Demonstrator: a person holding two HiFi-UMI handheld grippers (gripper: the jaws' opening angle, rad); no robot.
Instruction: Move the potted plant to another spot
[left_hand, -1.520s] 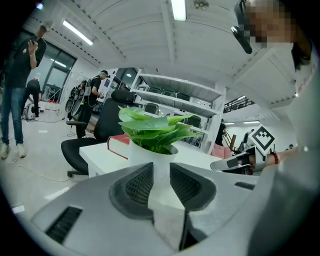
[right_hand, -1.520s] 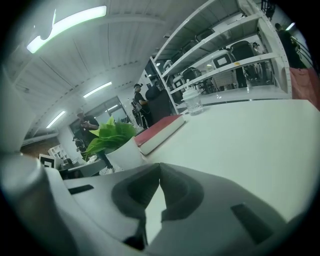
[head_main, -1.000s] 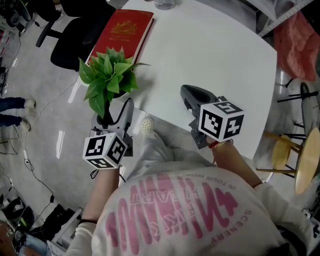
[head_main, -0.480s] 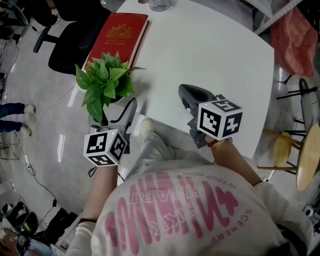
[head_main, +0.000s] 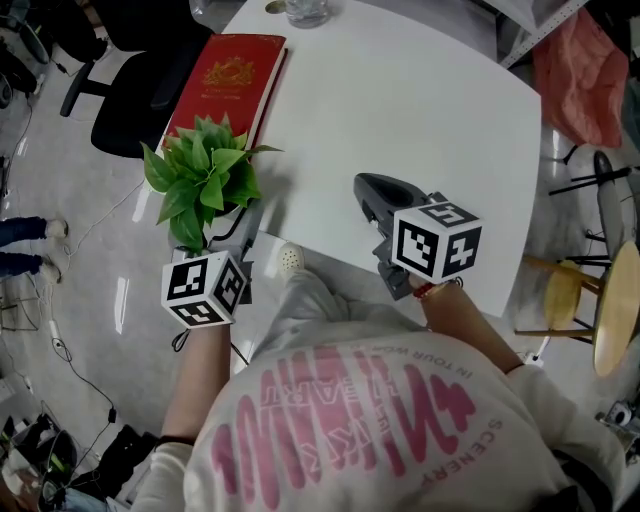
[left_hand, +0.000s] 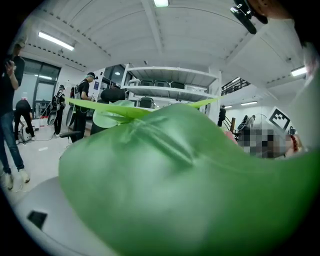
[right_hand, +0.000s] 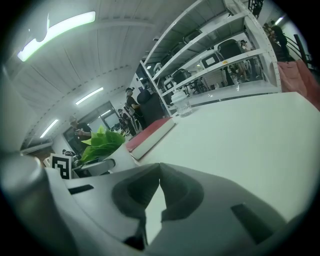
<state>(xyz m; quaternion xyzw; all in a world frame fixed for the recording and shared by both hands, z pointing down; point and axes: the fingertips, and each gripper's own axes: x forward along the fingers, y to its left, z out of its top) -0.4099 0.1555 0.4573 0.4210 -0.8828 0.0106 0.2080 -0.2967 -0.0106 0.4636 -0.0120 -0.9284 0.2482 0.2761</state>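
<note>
The potted plant stands at the white table's near-left corner, roughly 9 o'clock on the tabletop, with the red book lying just beyond it at 12 o'clock. The left gripper is right up against it, and its jaws have just been opening. They now stand wide, with the plant between them and one grey finger showing at the plant's 4 o'clock. In the left gripper view the leaves fill the picture. Off at 3 o'clock, well apart from the plant, the right gripper hovers low over bare tabletop, its jaws together on nothing. A clear glass stands at the far edge.
</note>
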